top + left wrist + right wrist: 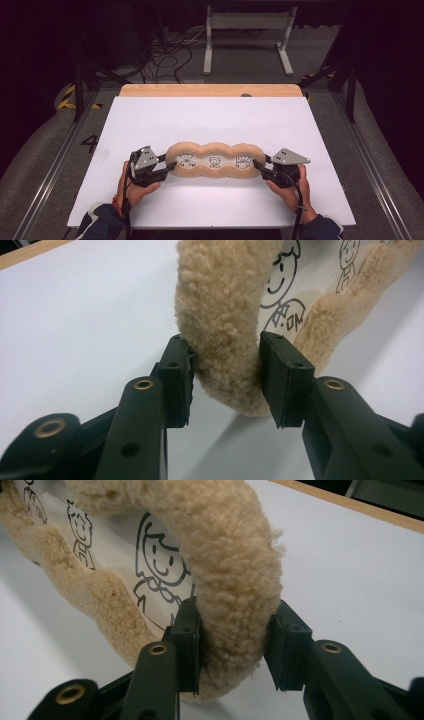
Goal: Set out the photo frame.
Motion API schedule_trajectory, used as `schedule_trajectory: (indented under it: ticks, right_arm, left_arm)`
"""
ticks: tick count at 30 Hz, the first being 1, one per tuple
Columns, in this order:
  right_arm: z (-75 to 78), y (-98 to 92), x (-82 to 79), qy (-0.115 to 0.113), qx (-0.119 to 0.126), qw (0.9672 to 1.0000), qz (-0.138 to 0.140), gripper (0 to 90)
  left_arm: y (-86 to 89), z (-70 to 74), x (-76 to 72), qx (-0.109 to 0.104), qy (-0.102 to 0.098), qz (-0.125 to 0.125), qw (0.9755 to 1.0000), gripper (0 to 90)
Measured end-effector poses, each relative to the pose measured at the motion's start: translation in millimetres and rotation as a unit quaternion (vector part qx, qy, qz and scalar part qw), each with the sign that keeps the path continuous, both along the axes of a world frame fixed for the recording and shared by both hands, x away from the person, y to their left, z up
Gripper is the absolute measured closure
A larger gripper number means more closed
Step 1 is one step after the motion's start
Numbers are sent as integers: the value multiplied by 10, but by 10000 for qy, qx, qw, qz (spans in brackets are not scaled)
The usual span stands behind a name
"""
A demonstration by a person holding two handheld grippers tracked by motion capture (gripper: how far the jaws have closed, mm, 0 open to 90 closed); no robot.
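A long tan fleecy mat (pixel 215 161) with three cartoon figures drawn on its pale centre lies across the near half of the white board (pixel 210 115). My left gripper (pixel 170 167) holds the mat's left end. In the left gripper view, the black jaws of this gripper (pixel 227 365) press on either side of the thick fleece rim (pixel 220 305). My right gripper (pixel 259 167) holds the right end. In the right gripper view, its pads (pixel 235 630) squeeze the rim (pixel 235 555) beside a drawn figure. Both ends look lifted slightly off the board.
The white board rests on a wooden tabletop whose far strip (pixel 210 90) shows beyond it. Behind the table, on the floor, stand a white frame (pixel 247 30) and loose cables (pixel 170 55). Metal rails run along both sides of the table.
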State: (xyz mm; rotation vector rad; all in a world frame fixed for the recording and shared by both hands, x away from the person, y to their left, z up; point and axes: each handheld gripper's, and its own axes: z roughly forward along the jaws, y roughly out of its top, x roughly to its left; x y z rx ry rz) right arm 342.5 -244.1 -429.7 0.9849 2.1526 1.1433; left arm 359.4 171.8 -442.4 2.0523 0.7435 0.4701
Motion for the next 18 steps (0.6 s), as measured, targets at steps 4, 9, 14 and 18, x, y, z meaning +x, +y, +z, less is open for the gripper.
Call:
schedule_trajectory:
  ticks: [4,9,14,18]
  right_arm:
    - [-3,1,9,-9,-20,10000,16,616]
    - [-5,7,-2,-35,-58,10000,11,614]
    - [0,6,-8,-51,-122,9999,38,608]
    - [10,2,-16,-49,-151,9999,53,593]
  left_arm:
    - [0,-2,1,2,-15,-9,10000,588]
    - [-10,-11,11,6,-28,-32,10000,584]
    - [-10,-4,26,62,-74,-79,9999,582]
    - [-13,2,21,114,-105,-92,9998,577]
